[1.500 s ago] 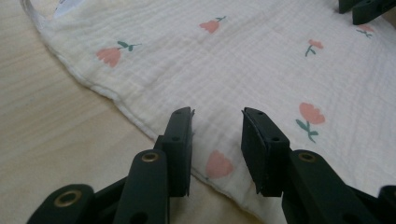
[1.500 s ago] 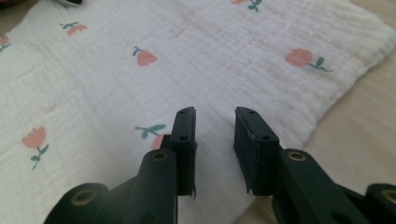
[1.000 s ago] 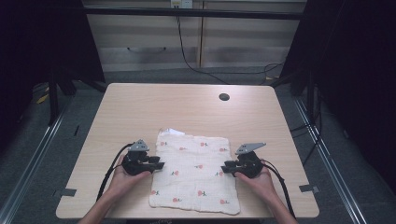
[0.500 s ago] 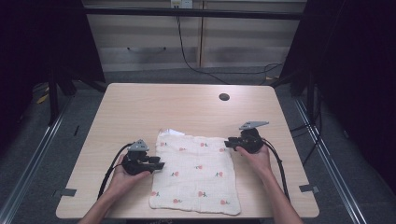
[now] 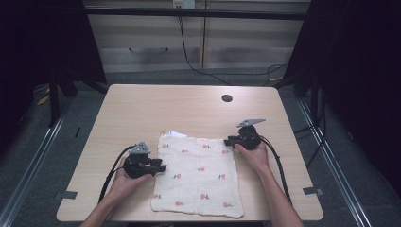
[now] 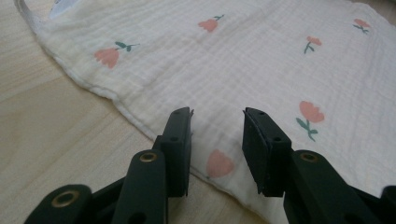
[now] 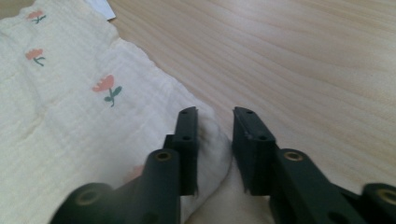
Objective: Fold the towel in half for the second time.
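Your right gripper [image 5: 232, 141] now sits at the cloth's [image 5: 198, 177] far right corner, at about 1 o'clock from the cloth's middle; a second ago it lay lower down, beside the right edge at about 3 o'clock. In the right gripper view its jaws stand apart with a bunched fold of that corner [image 7: 212, 140] rising between them, the left jaw against the fabric; I cannot tell whether they grip it. Your left gripper [image 5: 160, 168] has stayed where it was, at the cloth's left edge at about 9 o'clock, and its jaws are apart too, hovering over the hem with a pink flower [image 6: 218, 164] showing in the gap. The cloth lies spread flat on the near half of the wooden table [image 5: 142, 109], its front edge close to the table's edge nearest you, and it has not shifted. A white tag [image 5: 171, 134] peeks out at its far left corner, around 11 o'clock. A dark round hole [image 5: 227, 98] lies in the tabletop well beyond your right gripper, at about 12 o'clock
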A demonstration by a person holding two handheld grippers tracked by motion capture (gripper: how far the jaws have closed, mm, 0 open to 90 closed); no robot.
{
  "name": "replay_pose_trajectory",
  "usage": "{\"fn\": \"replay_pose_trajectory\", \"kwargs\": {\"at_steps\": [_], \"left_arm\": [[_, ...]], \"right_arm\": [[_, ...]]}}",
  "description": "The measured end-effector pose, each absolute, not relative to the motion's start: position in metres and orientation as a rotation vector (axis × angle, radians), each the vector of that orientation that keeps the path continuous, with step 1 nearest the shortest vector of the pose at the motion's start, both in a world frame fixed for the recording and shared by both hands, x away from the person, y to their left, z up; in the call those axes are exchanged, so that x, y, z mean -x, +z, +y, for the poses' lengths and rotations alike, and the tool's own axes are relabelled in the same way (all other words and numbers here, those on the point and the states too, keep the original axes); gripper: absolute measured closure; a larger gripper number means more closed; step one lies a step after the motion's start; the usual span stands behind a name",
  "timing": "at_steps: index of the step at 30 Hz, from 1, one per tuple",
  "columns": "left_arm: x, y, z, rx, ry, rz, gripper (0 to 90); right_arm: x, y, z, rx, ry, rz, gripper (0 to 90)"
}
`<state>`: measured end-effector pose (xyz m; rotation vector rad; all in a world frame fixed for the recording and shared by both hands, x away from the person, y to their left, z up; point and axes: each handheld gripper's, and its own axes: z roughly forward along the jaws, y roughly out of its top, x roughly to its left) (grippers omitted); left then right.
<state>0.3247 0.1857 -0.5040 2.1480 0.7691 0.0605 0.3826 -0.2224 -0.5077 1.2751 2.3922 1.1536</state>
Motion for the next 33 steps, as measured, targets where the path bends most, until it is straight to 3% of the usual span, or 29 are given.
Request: {"fn": "replay_pose_trajectory", "kwargs": {"at_steps": [1,3,7,18,23,33], "left_arm": [[-0.325,-0.504,0.186,-2.15,0.063,0.768,62.3],[-0.324,-0.504,0.185,-2.153,0.069,0.766,62.4],[-0.321,-0.502,0.185,-2.198,0.119,0.723,65.4],[-0.327,-0.492,0.197,-2.199,0.014,0.716,63.0],[-0.364,-0.48,0.21,-2.073,0.071,0.843,60.6],[-0.416,-0.495,0.191,-2.061,0.137,0.933,58.1]], "right_arm": [[-0.382,-0.508,-0.223,-1.269,1.157,2.386,85.8],[-0.382,-0.507,-0.224,-1.276,1.16,2.365,87.4],[-0.384,-0.504,-0.23,-1.303,1.16,2.335,87.9],[-0.383,-0.503,-0.227,-1.284,1.19,2.35,87.8],[-0.385,-0.502,-0.231,-1.299,1.201,2.339,87.8],[-0.384,-0.503,-0.231,-1.303,1.22,2.334,87.8]]}}
